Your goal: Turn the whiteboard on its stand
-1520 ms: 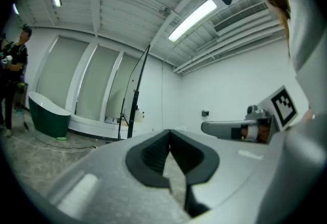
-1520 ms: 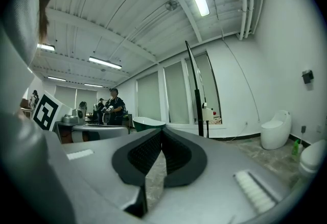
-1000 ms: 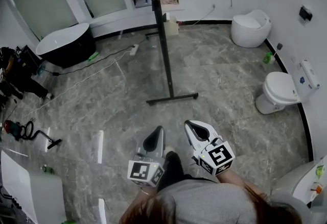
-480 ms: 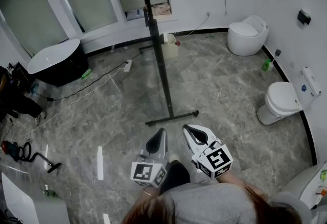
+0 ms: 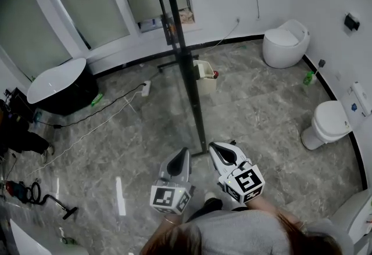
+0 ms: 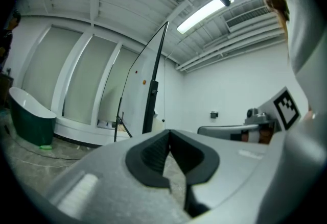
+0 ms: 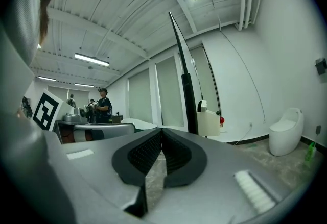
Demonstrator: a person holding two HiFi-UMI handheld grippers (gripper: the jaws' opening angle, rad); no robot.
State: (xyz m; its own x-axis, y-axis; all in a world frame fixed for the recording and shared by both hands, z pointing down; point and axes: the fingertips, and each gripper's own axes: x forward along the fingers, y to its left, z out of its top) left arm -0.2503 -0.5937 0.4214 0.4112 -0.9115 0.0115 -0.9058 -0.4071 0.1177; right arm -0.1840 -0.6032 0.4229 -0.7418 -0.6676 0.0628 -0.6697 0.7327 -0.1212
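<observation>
I had walked closer: the tall black-framed whiteboard (image 5: 183, 56), edge-on upon its stand, now rose just beyond my left hand-held gripper (image 5: 183, 150) and right hand-held gripper (image 5: 213, 145), both closed, empty. Within reach, I judged.

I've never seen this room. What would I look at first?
First, the tall black whiteboard seen edge-on in the middle of the floor, right in front of the person. Just below it are the left gripper and the right gripper, both shut and holding nothing. Then the black bathtub at the left and two white toilets at the right.
</observation>
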